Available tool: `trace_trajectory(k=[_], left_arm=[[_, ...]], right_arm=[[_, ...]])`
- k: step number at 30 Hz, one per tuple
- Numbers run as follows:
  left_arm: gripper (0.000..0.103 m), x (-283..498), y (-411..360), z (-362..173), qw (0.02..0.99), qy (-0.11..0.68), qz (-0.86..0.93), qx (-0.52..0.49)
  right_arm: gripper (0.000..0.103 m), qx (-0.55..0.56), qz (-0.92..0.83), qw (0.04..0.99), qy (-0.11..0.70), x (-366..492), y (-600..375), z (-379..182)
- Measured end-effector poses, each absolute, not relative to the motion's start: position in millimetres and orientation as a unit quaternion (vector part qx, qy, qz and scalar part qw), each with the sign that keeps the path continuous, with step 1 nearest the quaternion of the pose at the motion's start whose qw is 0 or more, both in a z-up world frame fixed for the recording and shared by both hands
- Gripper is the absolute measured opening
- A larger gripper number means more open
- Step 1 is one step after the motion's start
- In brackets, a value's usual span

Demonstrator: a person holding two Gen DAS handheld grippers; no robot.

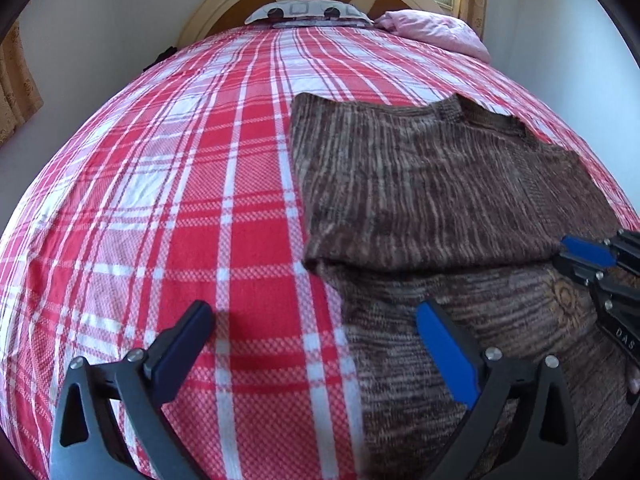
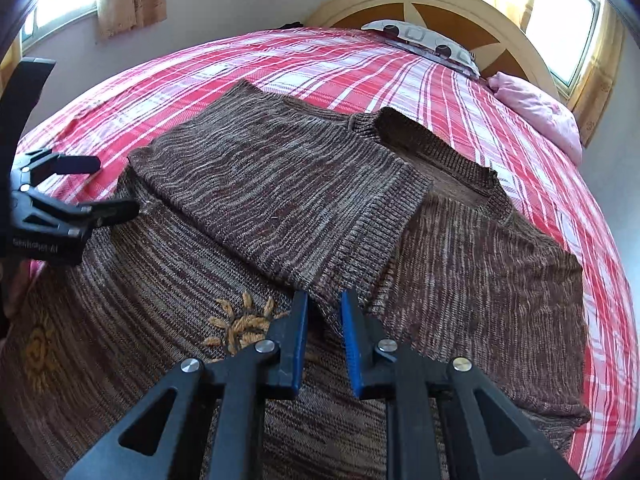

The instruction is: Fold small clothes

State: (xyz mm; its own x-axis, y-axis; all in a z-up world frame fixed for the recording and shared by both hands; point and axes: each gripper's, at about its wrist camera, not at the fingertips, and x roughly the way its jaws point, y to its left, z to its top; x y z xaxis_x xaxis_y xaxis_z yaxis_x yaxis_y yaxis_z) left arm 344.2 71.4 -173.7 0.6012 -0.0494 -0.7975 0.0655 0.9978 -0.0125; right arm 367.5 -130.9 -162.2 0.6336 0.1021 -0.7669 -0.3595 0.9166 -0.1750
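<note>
Sunlit from two curtained windows, a bed covered by a red-and-white plaid sheet [image 2: 400, 68] is being used as the folding surface. A brown marled knitted sweater [image 2: 280, 184] is being laid out on it, near the front edge, with one side panel already turned over across the body as far as the ribbed collar [image 2: 440, 148]. The other sleeve side is lying flat and unfolded, so roughly one fold is judged done, with the second side and the final halving left. The right gripper [image 2: 325, 308] is being narrowed at the folded flap's ribbed corner; a firm pinch cannot be confirmed. The left gripper [image 1: 316, 320] is being held wide open, empty, over the sweater's left edge.
</note>
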Motion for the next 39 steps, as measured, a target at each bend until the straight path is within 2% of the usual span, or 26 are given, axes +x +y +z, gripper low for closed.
trace_trajectory(k=[4, 6, 8, 24, 39], left_arm=[[0.103, 343, 73, -170, 0.898, 0.439, -0.017, 0.008], [0.103, 332, 73, -160, 0.908, 0.418, -0.015, 0.006], [0.103, 325, 72, -155, 0.911, 0.411, -0.022, 0.003], [0.103, 229, 59, -141, 0.918, 0.392, -0.057, -0.012], [0.103, 168, 44, -132, 0.925, 0.375, -0.061, 0.004]], right_arm=[[0.022, -0.13, 0.127, 0.895, 0.407, 365, -137, -152], [0.045, -0.126, 0.123, 0.901, 0.397, 359, -142, -146], [0.053, -0.115, 0.127, 0.905, 0.39, 352, -152, -141], [0.053, -0.048, 0.092, 0.916, 0.387, 273, -225, -138], [0.053, -0.014, 0.089, 0.917, 0.388, 209, -248, -146]])
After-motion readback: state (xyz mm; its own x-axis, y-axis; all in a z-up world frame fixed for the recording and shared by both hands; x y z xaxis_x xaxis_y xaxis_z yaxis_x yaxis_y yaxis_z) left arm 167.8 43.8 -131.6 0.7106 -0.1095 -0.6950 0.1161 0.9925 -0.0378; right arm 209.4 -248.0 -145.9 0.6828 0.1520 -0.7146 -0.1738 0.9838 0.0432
